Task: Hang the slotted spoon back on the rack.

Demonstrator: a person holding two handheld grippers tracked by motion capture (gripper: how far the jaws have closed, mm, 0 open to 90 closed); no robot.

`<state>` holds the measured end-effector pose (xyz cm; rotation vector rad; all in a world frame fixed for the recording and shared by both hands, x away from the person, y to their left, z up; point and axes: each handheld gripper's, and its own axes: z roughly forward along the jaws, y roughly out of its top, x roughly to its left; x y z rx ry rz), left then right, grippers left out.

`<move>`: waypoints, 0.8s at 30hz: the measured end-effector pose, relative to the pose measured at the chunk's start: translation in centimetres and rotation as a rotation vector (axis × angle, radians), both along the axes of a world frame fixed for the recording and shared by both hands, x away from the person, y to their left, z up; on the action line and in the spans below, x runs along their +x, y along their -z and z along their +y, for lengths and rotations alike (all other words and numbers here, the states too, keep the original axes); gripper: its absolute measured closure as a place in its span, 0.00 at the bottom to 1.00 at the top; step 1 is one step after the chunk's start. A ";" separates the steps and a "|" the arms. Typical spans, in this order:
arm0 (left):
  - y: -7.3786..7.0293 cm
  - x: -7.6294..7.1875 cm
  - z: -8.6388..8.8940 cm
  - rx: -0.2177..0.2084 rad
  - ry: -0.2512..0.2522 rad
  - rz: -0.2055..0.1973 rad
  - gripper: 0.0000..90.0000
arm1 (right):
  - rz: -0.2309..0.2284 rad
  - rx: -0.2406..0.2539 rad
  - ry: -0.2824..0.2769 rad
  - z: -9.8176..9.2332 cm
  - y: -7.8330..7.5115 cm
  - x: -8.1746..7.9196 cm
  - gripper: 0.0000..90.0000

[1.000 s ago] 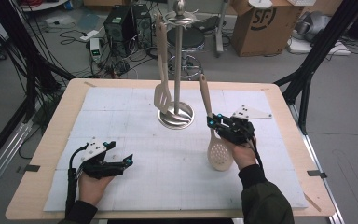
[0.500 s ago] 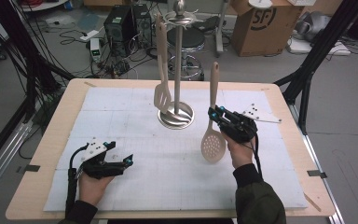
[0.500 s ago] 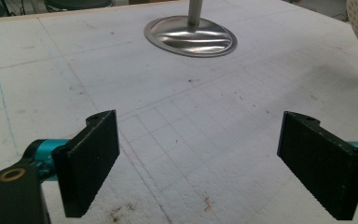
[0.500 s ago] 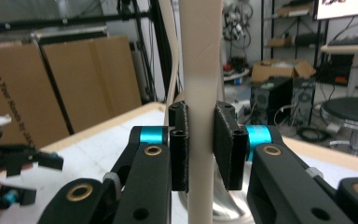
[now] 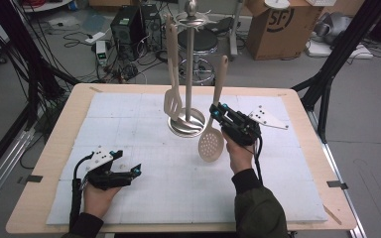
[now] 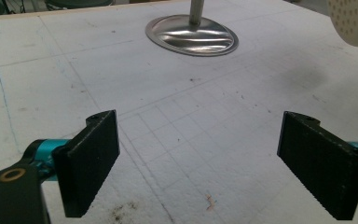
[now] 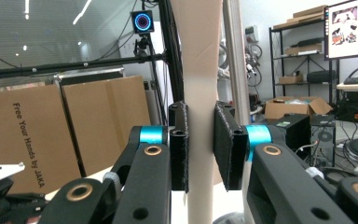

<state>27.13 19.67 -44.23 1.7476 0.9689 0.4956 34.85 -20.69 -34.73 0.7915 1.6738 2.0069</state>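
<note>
The right claw grips the slotted spoon by its handle, bowl hanging clear of the bench, just right of the utensil stand. A spatula hangs on the stand's left. Best move now: lift the handle tip level with a free hook at the stand's top, approach slowly, keep the spoon vertical. The left claw rests wide and empty, well in front of the stand.

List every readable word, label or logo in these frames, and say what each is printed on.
"Free Your Hands by JAKA": cardboard panel, right gripper view.
"SF": logo on the cardboard box behind the table, high view.
Monitor screen content: too small to read.
Nothing readable on either tool or the utensils.
</note>
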 end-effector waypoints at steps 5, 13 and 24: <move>0.0 0.0 0.0 -0.001 0.001 -0.001 0.15 | -0.024 0.019 -0.001 0.6 -0.4 0.7 0.86; 0.2 0.2 0.1 0.003 -0.002 0.008 0.15 | -0.053 0.039 0.003 1.4 -1.3 1.9 0.86; 0.3 0.3 0.4 -0.010 -0.008 0.011 0.15 | -0.077 0.025 -0.011 3.3 -2.9 3.2 0.86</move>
